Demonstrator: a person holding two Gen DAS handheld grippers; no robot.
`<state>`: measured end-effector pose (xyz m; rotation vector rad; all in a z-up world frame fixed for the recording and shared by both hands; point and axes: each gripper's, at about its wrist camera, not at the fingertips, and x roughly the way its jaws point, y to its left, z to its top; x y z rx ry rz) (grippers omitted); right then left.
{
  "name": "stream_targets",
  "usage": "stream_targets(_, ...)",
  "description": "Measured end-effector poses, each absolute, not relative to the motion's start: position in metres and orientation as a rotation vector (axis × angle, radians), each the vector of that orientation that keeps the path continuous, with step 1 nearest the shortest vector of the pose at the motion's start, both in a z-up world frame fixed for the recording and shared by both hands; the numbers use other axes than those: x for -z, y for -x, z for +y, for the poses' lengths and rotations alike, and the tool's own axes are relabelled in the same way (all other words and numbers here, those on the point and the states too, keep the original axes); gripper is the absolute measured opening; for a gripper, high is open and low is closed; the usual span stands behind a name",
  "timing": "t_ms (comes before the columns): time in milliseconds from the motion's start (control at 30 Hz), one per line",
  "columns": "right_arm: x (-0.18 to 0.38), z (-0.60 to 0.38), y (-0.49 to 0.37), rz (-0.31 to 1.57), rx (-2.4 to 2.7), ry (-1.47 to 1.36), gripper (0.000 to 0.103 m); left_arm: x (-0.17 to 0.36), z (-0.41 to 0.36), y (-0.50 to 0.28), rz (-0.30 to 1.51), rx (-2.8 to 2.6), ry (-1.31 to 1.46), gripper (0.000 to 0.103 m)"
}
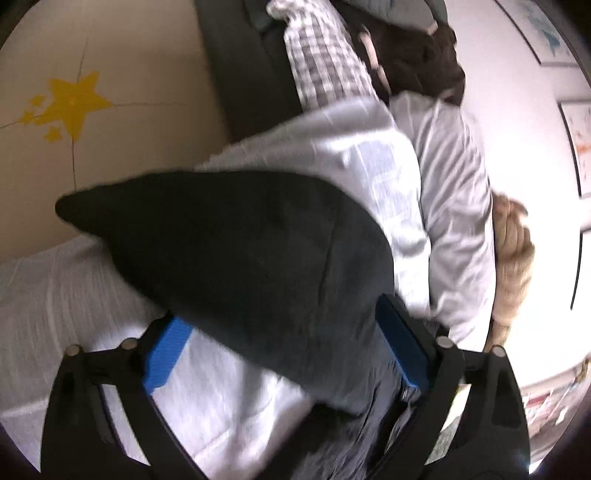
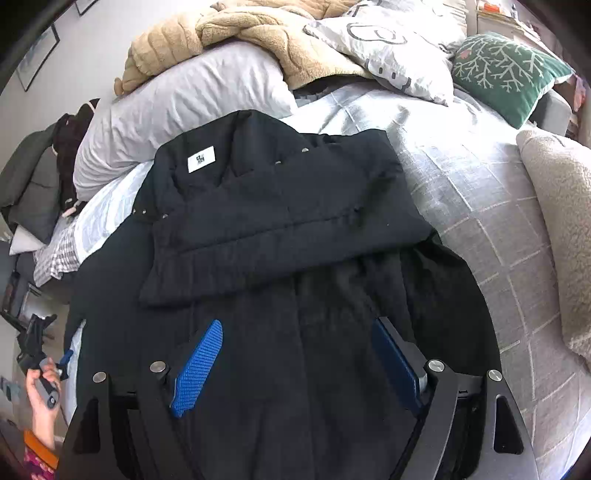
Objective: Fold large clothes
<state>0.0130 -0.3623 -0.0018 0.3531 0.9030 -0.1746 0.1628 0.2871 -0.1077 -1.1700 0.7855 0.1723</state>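
Observation:
A large black coat (image 2: 280,229) lies spread on the bed, its upper part folded down with a white label (image 2: 201,158) showing. My right gripper (image 2: 299,354) is open, its blue pads wide apart just above the coat's lower part. In the left wrist view a pointed black flap of the coat (image 1: 229,251) hangs between the blue pads of my left gripper (image 1: 284,347), which stand wide apart; the view is blurred. The left gripper also shows in the right wrist view (image 2: 62,360) at the coat's left edge, held by a hand.
The bed has a grey checked cover (image 2: 480,206), a white pillow (image 2: 177,107), a beige fleece blanket (image 2: 229,33), a patterned pillow (image 2: 391,48) and a green cushion (image 2: 506,70). Clothes are piled at the left (image 2: 48,173). A yellow star (image 1: 70,103) marks the floor.

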Motion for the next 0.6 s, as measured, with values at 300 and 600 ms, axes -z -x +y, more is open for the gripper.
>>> stream_targets(300, -0.001, -0.379, -0.010, 0.890, 0.189, -0.358, 0.084, 0.073, 0.296, -0.166, 0.701, -0.296, 0.992, 0.012)
stream_targets(600, 0.003, -0.391, -0.015, 0.892, 0.201, -0.399, 0.084, -0.068, 0.172, -0.169, 0.475, 0.012, 0.556, 0.010)
